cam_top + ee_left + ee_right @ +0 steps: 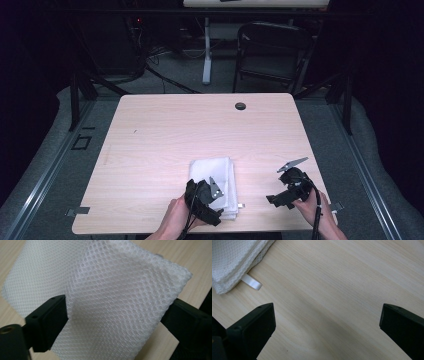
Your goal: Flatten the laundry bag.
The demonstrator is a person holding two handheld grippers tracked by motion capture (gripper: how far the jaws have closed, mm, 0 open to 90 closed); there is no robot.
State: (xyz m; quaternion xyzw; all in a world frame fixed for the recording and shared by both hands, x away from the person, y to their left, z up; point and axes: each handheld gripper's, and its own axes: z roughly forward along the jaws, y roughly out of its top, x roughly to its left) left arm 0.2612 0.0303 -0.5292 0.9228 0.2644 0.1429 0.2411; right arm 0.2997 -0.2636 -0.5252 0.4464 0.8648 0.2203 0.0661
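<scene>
A: Two grippers are seen over the worktop (pixel 165 130) in the high view. The left gripper (pixel 204 200) is placed on the near part of a folded white mesh cloth (pixel 216 172), which lies near the front edge, a little right of the middle. How much of the cloth is hidden?

B: Its near left corner is covered by the gripper and the hand (pixel 175 220). From above, the fingers cannot be made out at all. In the left gripper view, the fingers (pixel 47 322) are spread wide, and a raised part of the cloth (pixel 120 302) is seen between them; whether the pads touch it cannot be told, because the fabric covers the inner edge of the far one.

A: And the right gripper (pixel 286 196)?

B: It is held well apart from the cloth, at the right, near the front edge. In the right gripper view, its fingers (pixel 254 327) are released and wide apart, with bare wood between them. The stacked layers of the cloth (pixel 234 262) and a small white ribbon tab (pixel 252 282) at its edge are shown there; in the high view, the tab (pixel 241 205) is only a tiny mark. The cloth is cut off by the frame at the upper left.
</scene>
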